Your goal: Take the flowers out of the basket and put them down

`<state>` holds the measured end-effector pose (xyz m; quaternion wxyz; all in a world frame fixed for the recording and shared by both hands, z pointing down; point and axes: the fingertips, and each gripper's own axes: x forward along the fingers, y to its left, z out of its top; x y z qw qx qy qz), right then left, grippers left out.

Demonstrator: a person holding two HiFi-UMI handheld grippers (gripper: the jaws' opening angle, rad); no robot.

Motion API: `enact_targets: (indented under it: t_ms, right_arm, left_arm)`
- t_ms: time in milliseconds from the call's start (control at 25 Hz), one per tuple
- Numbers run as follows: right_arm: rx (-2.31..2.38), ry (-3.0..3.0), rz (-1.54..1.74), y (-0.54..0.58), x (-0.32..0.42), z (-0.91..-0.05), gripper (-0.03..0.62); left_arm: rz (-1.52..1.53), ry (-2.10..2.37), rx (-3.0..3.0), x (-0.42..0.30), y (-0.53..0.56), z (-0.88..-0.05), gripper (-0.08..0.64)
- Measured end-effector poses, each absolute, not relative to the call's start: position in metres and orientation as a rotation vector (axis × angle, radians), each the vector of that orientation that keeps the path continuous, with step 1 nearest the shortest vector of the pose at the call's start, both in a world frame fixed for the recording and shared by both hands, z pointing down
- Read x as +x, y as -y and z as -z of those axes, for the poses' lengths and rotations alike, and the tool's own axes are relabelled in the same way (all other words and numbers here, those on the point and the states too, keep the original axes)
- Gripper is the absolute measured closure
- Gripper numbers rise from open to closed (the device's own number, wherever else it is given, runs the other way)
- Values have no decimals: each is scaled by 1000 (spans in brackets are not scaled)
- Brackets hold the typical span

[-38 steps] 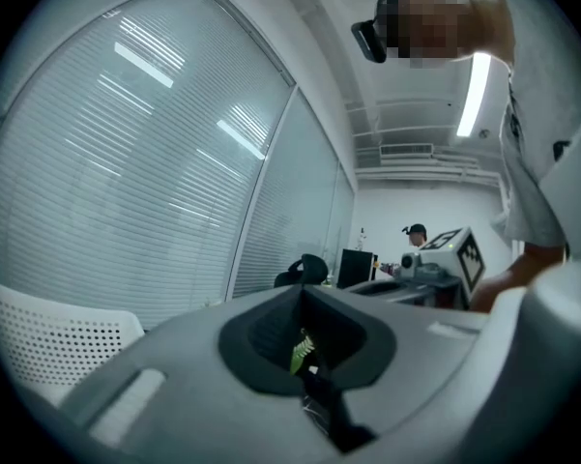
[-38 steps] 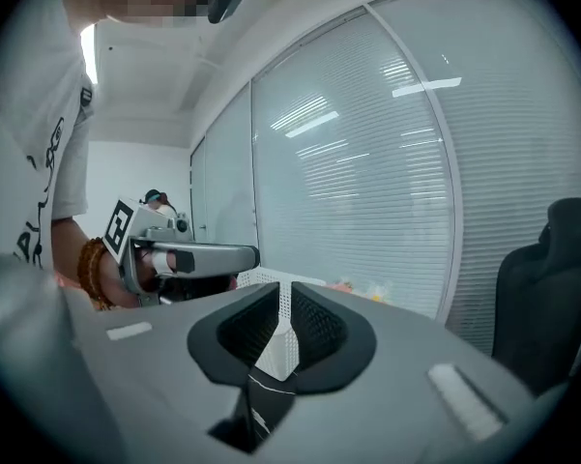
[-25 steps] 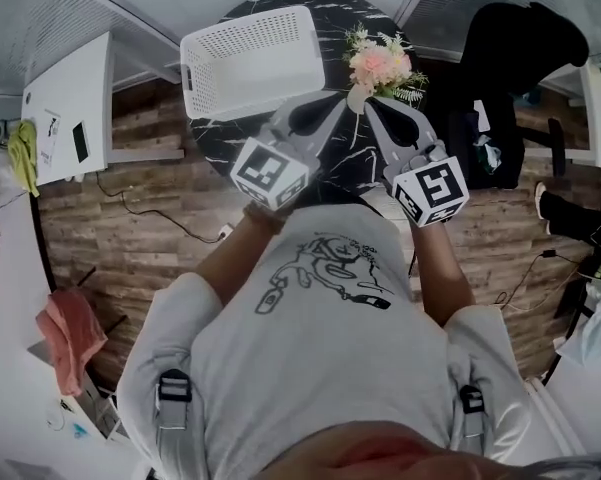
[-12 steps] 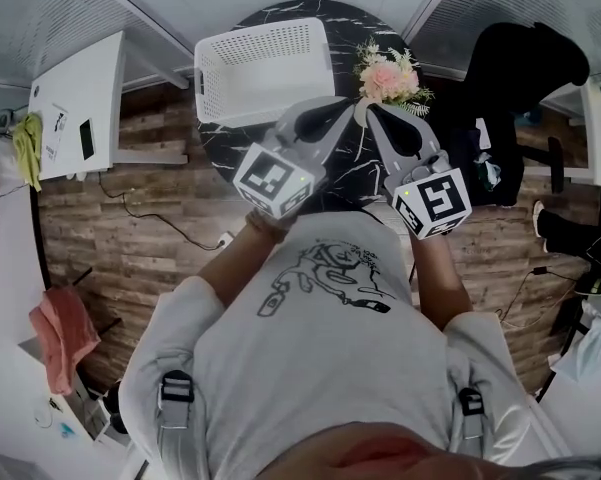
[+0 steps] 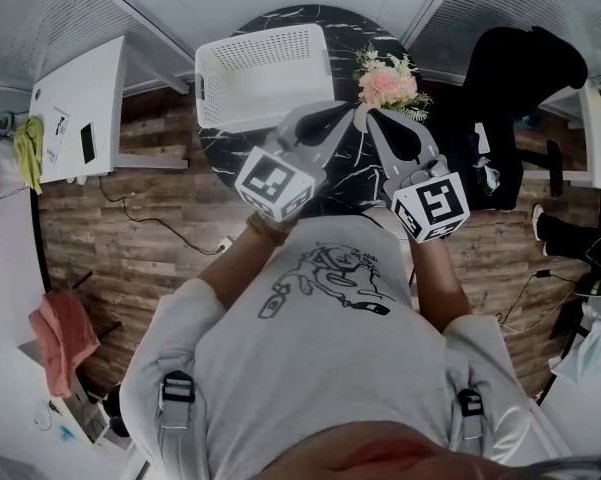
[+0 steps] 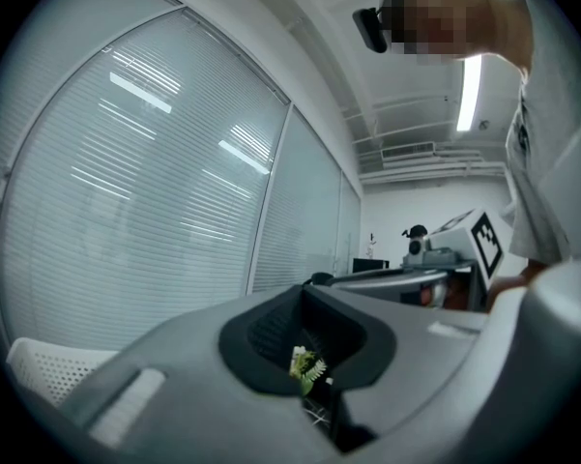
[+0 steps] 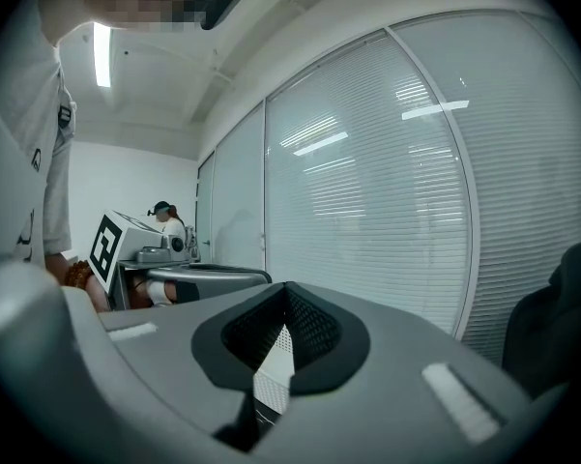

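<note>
**A:** Where are the flowers?

**B:** The flowers are out of the basket. They lie on the black marble bench, just to the basket's right in the head view. The pink blooms point away from the person and the wrapped stem end points toward them.

**A:** And the grippers?

**B:** Both are on the person's side of the basket, off its right corner. The left gripper and right gripper slant inward, so their tips almost meet in a V at the stem end. I can't tell whether either tip touches the stem.

**A:** Jaws?

**B:** The left gripper's jaws are closed together with nothing pinched. Through the hollow behind the tips you can see a green sprig and the veined bench below. The right gripper's jaws are also pressed together and empty.

**A:** Arm pose?

**B:** Both forearms reach forward from the chest. The grippers are held about level, with their marker cubes facing up.
</note>
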<state>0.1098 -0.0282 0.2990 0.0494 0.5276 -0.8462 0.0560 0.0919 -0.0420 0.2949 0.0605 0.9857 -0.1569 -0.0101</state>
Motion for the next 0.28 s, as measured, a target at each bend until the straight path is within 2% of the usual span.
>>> enact_targets:
  t_ms: [280]
  right_arm:
    - [1612,2570,-166,29,111,-298,586]
  left_arm:
    - [31,479,2988,94,43,-294,557]
